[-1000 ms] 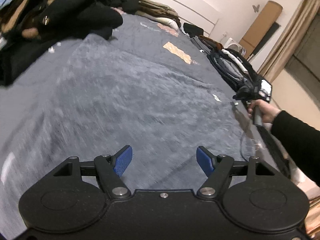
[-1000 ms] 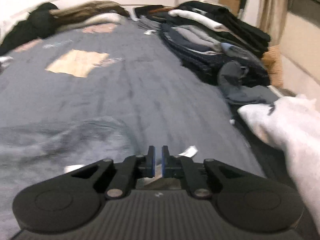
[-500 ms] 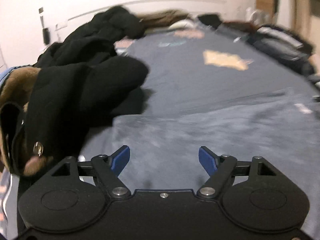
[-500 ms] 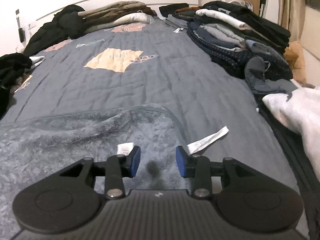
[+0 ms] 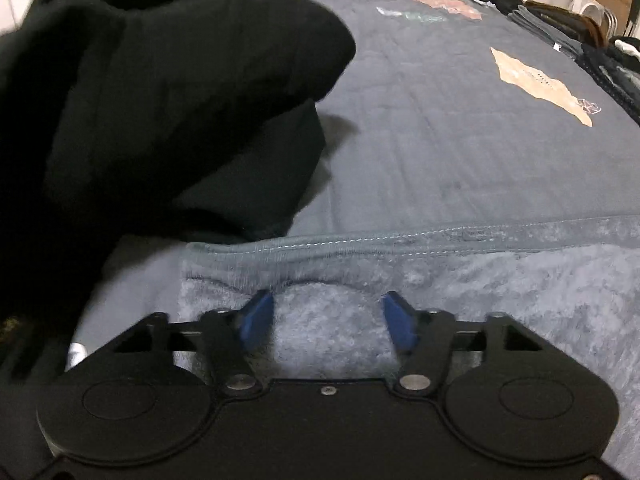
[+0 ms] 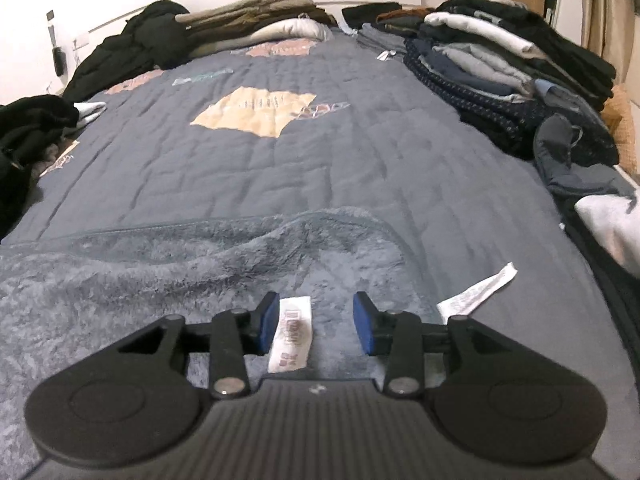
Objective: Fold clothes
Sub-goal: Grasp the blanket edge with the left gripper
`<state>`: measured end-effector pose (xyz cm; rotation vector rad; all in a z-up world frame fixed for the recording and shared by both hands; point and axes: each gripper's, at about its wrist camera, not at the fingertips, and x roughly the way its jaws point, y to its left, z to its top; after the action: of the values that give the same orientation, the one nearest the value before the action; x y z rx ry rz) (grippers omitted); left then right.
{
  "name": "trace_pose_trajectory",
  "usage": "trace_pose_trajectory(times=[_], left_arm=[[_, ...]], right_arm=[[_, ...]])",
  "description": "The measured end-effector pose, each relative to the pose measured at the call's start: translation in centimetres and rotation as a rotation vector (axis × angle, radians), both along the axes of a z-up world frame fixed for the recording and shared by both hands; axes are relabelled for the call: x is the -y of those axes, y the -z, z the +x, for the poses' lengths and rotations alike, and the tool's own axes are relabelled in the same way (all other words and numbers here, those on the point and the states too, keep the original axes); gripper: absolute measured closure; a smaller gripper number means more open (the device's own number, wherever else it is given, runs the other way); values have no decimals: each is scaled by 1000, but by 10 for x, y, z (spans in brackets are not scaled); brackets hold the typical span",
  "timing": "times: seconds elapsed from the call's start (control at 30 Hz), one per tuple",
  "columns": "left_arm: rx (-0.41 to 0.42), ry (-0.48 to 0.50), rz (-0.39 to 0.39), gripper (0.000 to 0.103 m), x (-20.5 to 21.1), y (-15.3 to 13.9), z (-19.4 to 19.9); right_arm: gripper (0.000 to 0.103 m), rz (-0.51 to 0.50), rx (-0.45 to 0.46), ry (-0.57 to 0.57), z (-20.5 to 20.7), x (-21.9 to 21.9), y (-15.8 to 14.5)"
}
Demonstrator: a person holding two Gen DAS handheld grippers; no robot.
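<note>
Black heaped clothing (image 5: pixel 152 92) fills the upper left of the left wrist frame, resting on the blue-grey quilted bedspread (image 5: pixel 460 140). Below it, the fluffy grey-blue fleece garment (image 5: pixel 500 300) spreads across the lower frame, its stitched hem running across mid-frame. The left gripper (image 5: pixel 326 318) hovers over its corner, fingers spread apart, holding nothing. In the right wrist frame, the right gripper (image 6: pixel 316 322) is likewise spread, straddling a white care label (image 6: pixel 292 332); folded clothes (image 6: pixel 500 68) are stacked at upper right.
</note>
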<state>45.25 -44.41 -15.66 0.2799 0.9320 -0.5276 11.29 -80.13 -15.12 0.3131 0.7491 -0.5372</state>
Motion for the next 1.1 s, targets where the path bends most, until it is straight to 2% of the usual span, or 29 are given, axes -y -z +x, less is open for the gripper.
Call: trace_pose_trajectory(times=[0.03,0.07,0.1,0.17,0.27,0.37,0.4,0.47,0.53,0.57,0.63,0.7,0.73,0.83,0.93,1.1], left_arm=[[1,5,-3,70,-1,0,1],[1,4,-8,91,-3,-2,4],[-1,-15,-26,98,-6,-6,11],[6,-54,-117,100,-17,-19,18],[104,-60,-122,100,-21,-33,21],[154,-128,-147,101,-27,-40,28],[152,-139,-144,100,-27,-40,30],[66,-105,-78,96,-21,-30,36],[73,-83,-43,94,-21,-28,28],[76,-84,-68,92,-28,-33,20],[76,-89,-127,76,-41,-45,0],[99,-80,-195,47,-59,-61,-33],[104,-44,-209,44,-64,-69,-54],[114,54,-254,43,-78,-89,-114],[84,81,-336,44,-77,-94,-158],[33,126,-475,44,-75,-103,-231]], right_arm=[[64,3,1,-4,2,-1,1],[64,4,7,-7,3,-2,2],[64,9,16,-10,3,-3,2],[64,14,29,-12,3,-4,1],[64,6,39,-9,5,-4,-1],[64,10,52,2,5,-4,-3],[64,8,58,2,4,-4,-4],[64,-4,57,-2,4,-4,-5],[64,-20,43,-3,4,-1,-5],[64,-26,39,1,4,1,-5],[63,-32,40,14,3,11,-6],[63,-39,46,26,3,22,-7],[63,-58,38,23,7,26,-6],[62,-129,8,3,21,38,-3],[61,-162,-34,-51,40,44,2],[57,-151,-84,-163,66,39,16]])
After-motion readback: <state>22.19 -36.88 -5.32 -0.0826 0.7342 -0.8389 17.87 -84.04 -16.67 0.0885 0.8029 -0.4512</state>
